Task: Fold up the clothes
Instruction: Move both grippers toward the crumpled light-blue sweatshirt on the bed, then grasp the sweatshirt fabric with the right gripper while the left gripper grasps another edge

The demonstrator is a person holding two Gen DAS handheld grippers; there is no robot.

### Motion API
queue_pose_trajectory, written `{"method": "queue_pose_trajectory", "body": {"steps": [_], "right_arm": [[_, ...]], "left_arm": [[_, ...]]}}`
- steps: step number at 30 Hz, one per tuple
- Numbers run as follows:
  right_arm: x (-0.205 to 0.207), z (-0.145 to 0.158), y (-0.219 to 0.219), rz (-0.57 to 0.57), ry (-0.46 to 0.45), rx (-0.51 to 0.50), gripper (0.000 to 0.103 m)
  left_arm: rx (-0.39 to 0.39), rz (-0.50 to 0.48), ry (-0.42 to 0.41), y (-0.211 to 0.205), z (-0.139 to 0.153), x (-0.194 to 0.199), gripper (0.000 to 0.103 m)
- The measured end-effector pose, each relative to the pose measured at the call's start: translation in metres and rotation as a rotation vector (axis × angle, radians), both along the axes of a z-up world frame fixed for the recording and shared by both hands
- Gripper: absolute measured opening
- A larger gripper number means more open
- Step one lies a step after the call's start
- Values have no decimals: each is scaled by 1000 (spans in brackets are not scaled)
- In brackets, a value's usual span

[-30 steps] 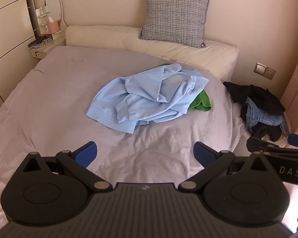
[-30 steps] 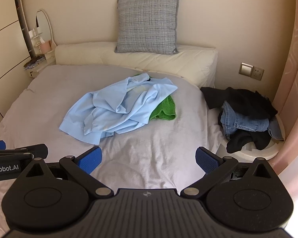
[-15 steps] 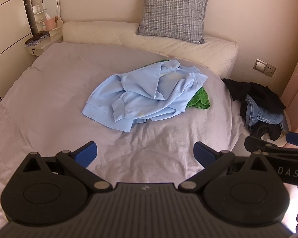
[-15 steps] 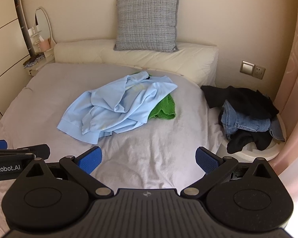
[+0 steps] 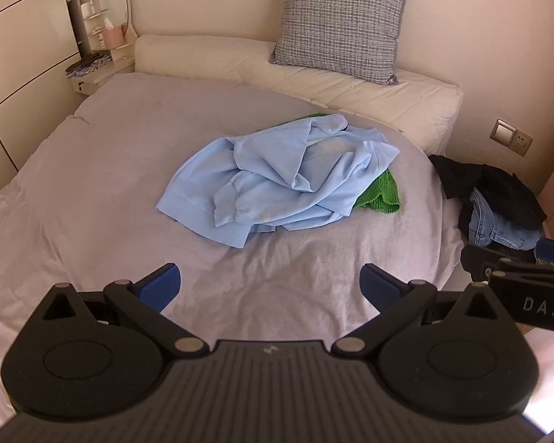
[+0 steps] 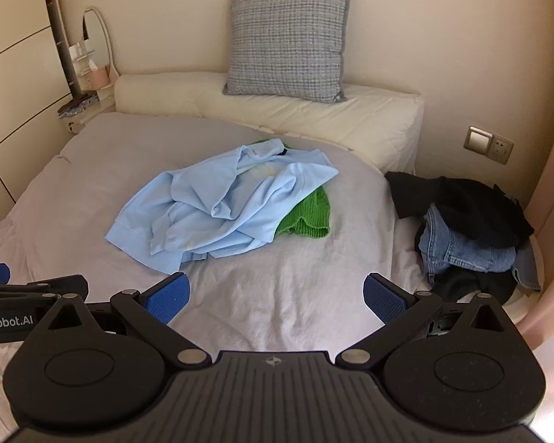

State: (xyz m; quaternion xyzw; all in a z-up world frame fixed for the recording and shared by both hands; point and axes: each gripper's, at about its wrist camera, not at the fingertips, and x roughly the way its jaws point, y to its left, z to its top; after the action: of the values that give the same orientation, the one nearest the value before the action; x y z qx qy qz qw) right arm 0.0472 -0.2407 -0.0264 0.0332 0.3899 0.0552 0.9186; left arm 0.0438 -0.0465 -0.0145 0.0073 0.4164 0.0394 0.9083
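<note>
The left tongs [image 5: 270, 283] are spread wide apart, with nothing between the blue pads [image 5: 158, 285]. The right tongs [image 6: 276, 295] are spread wide too, and they hold nothing. Both hang side by side over the near part of the bed [image 5: 92, 192], pointing at the clothes. I think they are wide so they are ready to pinch some cloth.

Out past the tongs, in the middle of the bed, lies a light blue top [image 5: 277, 181]. It is all bunched up and wrinkled, not flat and not folded. One flat hem edge sticks out at the near left, and that looks like an easy place to pinch. A green knit thing [image 5: 382, 193] peeks out from under the blue top on the right side. The blue top lies on it, so the blue one would have to come off it before anyone could get at the green one.

Further right, off the side of the bed, is a pile of dark clothes and jeans [image 6: 469, 221]. They sit in a loose heap too. I cannot tell if they are waiting for a turn or just left there.

At the back, a grey pillow [image 6: 290, 38] leans on the wall, out of the way.
</note>
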Motion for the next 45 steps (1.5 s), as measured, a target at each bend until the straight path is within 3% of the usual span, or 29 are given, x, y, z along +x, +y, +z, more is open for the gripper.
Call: {"method": "queue_pose_trajectory", "body": {"steps": [7,18,29,33,38,45], "right_arm": [[6,-10,-15,20,16,-6,103],[-14,-16,-11,-20,58,27,103],[-42,-55,9,-97,139,105,102],[-33,-62,8,-126,156,144,95],[-7,-69,2,-133,169,148,95],[72,-96,-13,-128,196,139,92]], "left_arm": [[-30,12,55,-7,-12,1,102],[-12,-39,79,11,-5,-22,102],[8,-113,103,41,-32,-30,102],[18,-126,82,44,-40,-14,102],[-1,-127,115,42,-58,25,102],[-36,-120,170,30,-93,109,101]]}}
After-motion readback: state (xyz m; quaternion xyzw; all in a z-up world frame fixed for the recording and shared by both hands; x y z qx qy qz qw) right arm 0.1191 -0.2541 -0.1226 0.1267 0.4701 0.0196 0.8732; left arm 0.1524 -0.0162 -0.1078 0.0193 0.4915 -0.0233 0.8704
